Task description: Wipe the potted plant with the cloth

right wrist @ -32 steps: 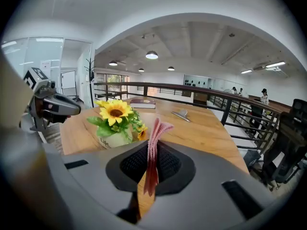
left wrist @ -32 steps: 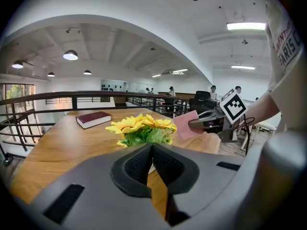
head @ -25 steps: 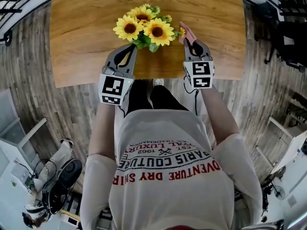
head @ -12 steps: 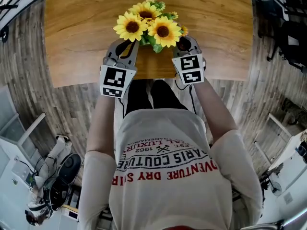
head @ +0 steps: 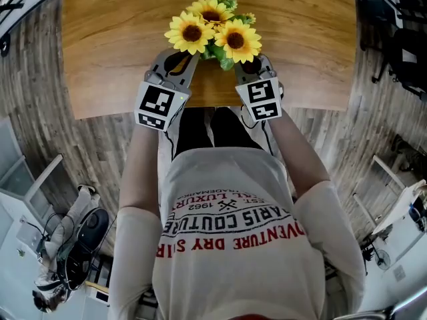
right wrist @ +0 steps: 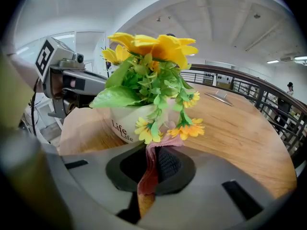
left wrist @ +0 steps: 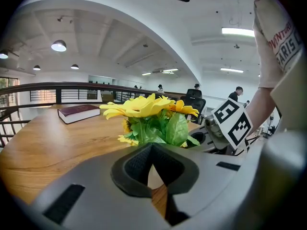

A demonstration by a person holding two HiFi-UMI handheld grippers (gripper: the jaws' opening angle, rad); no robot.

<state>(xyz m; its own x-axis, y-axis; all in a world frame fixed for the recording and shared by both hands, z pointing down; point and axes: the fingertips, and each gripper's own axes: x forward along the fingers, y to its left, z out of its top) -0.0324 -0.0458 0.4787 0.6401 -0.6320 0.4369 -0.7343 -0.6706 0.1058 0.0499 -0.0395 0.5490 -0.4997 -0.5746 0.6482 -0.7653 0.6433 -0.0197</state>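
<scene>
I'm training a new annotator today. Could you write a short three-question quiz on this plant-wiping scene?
1. True or false: the right gripper has the pink cloth clamped in its jaws.
2. In the left gripper view, what lies on the table behind the flowers? A) a book B) a mug C) a laptop
3. Fill in: the word printed on the white pot is ____.
Key: 1 true; 2 A; 3 Life.

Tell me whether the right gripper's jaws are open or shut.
Shut on the pink cloth: the right gripper pinches it between its jaws.
</scene>
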